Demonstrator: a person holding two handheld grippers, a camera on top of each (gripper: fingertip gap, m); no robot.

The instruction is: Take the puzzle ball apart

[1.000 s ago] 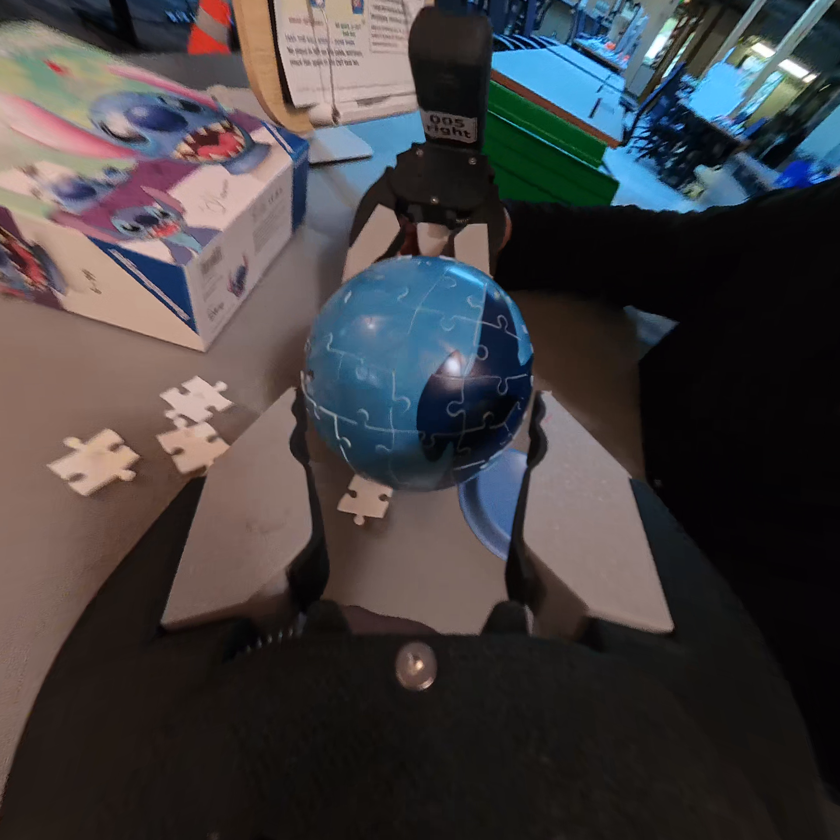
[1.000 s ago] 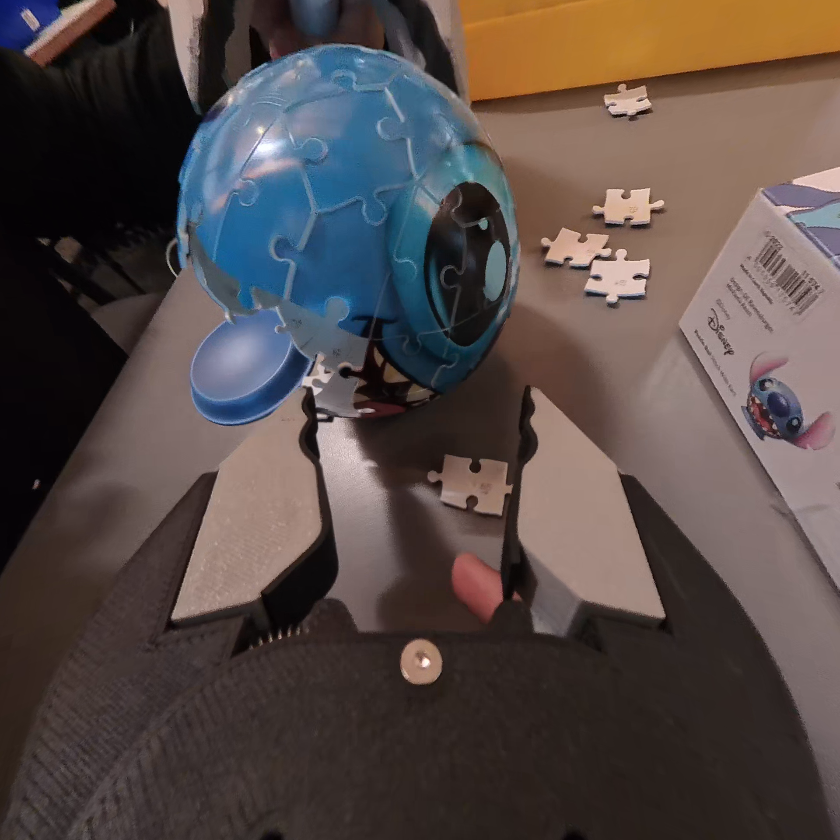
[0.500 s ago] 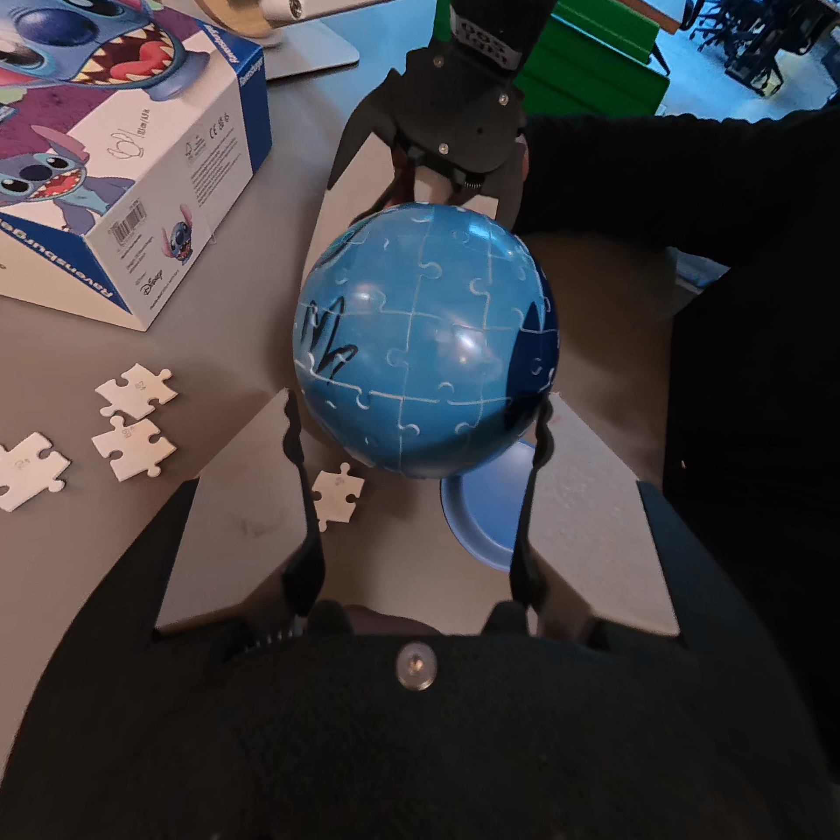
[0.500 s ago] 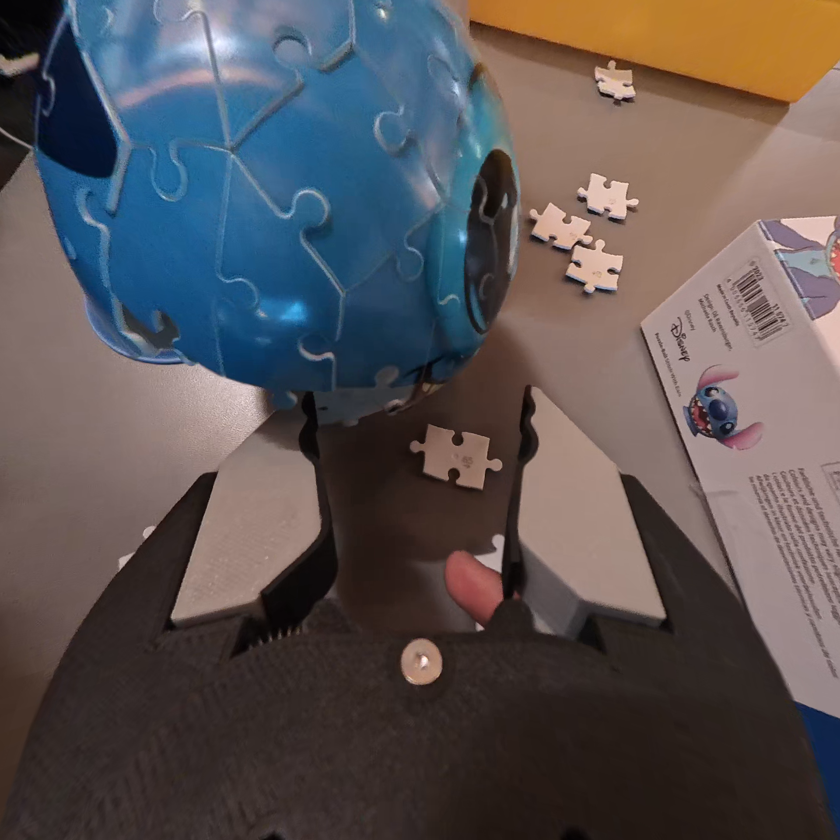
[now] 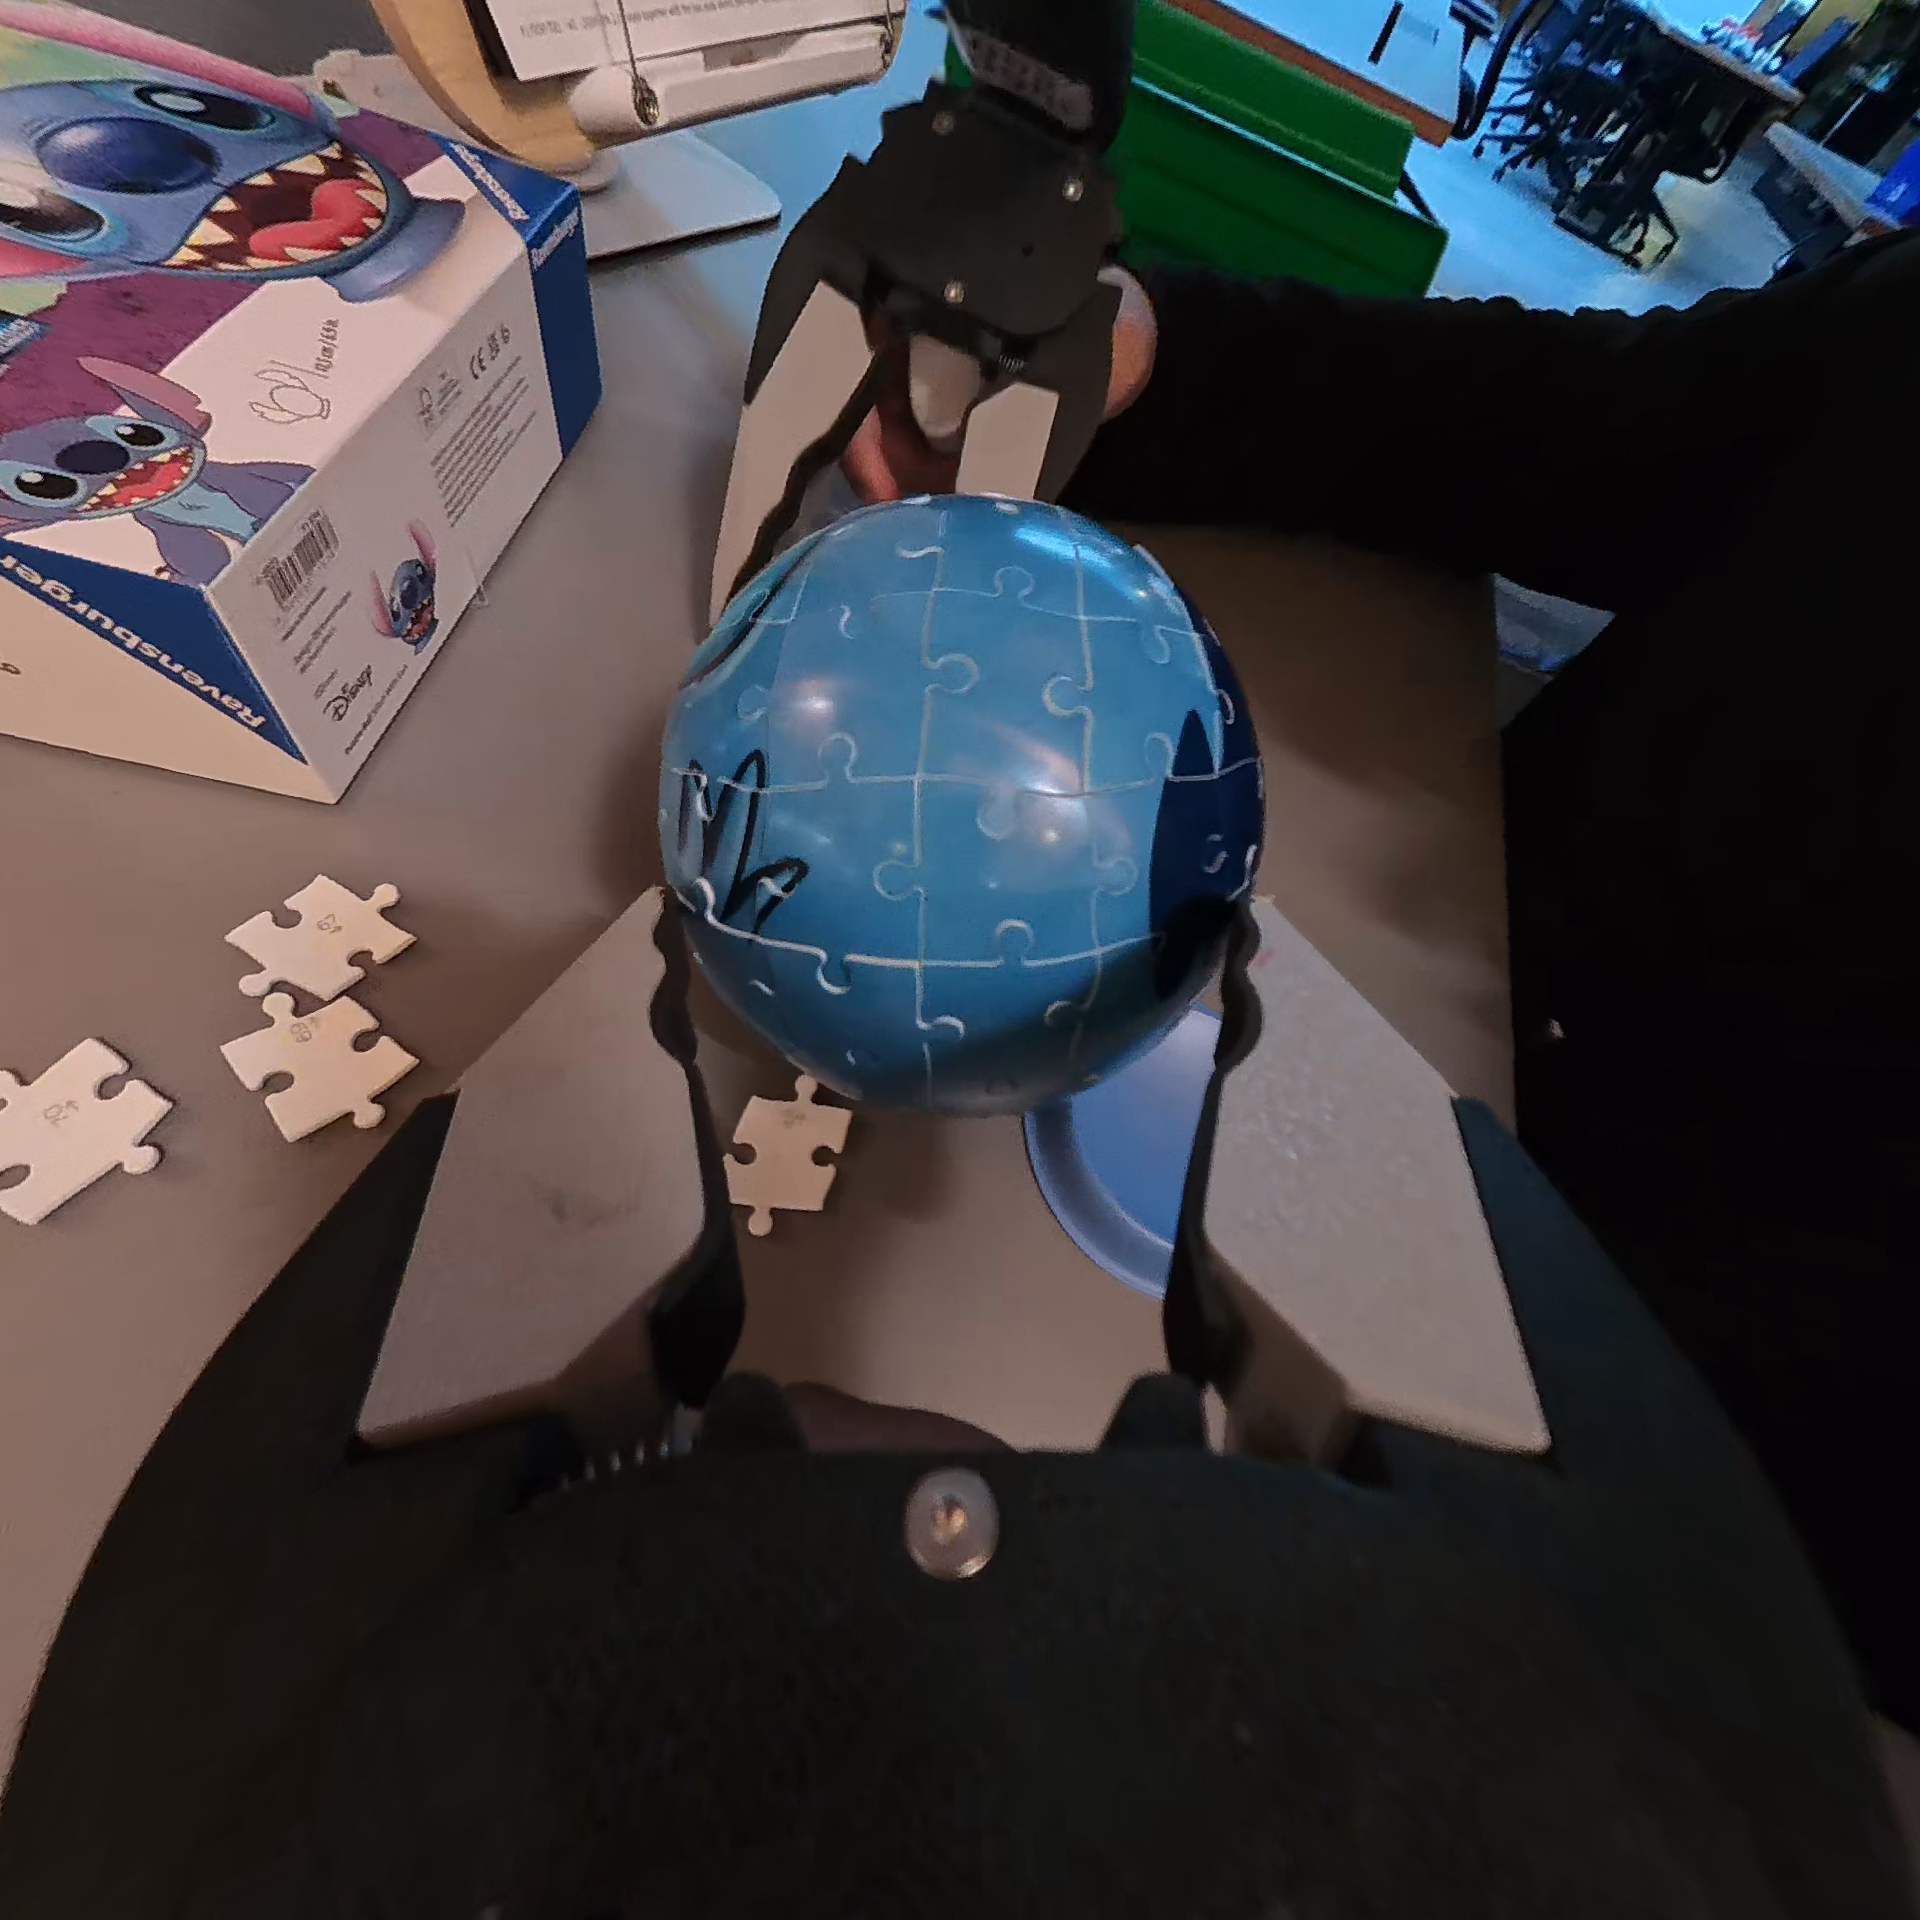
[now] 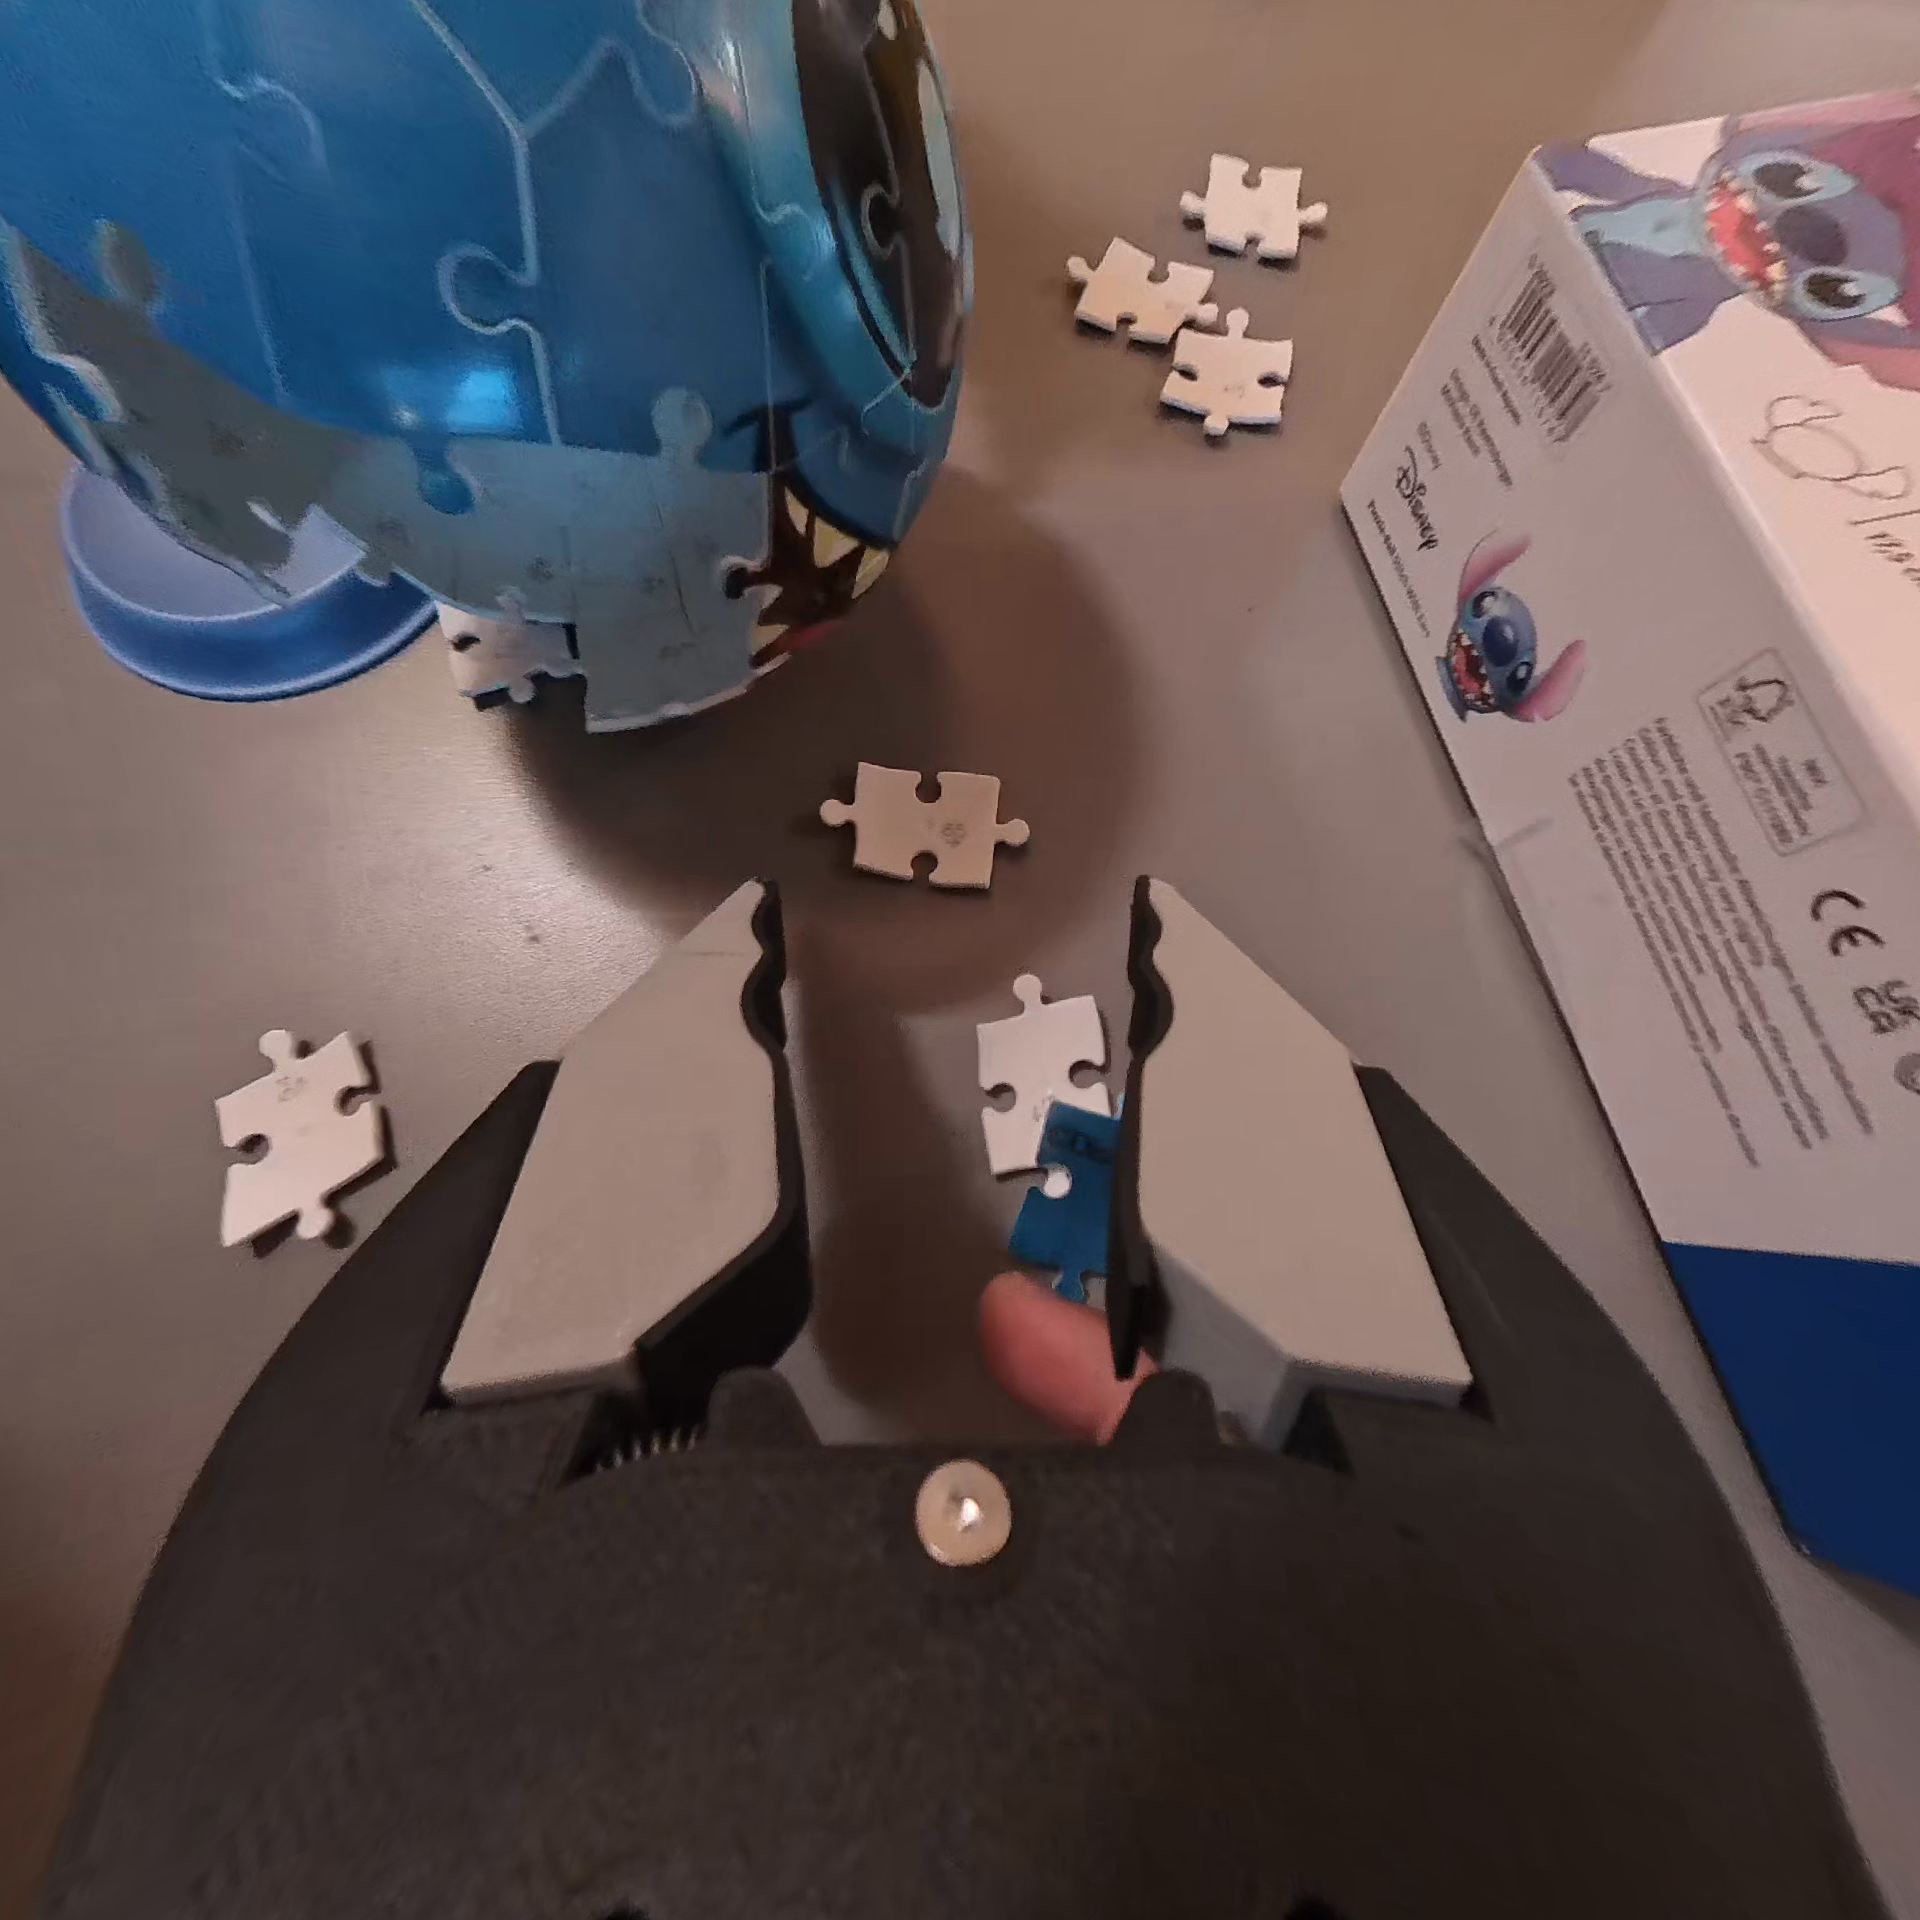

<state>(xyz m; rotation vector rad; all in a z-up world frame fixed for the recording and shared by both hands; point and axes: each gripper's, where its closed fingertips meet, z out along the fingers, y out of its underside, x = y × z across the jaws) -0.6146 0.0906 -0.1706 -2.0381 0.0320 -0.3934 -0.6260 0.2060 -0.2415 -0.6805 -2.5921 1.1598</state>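
The blue puzzle ball (image 5: 956,800) sits between the fingertips of my left gripper (image 5: 951,935), which is shut on its sides and holds it above the grey table. In the right wrist view the ball (image 6: 468,312) fills the upper left; its lower edge is ragged, with an opening where pale piece backs show. My right gripper (image 6: 951,904) is open and empty, hovering over the table below and right of the ball, not touching it. It also shows beyond the ball in the left wrist view (image 5: 883,478).
A round blue stand (image 6: 229,613) lies on the table under the ball. Loose pieces lie face down: one (image 6: 925,826) ahead of my right fingertips, others (image 6: 1039,1081), a blue one (image 6: 1070,1205), and a cluster (image 5: 312,997). The puzzle box (image 6: 1714,727) stands at the right. The grippers' ends are close to 15 cm from one another.
The ball has turned in my left gripper's hold. My right gripper has drawn back and tipped down, so the ball has slid to the upper left of its view and more table shows.
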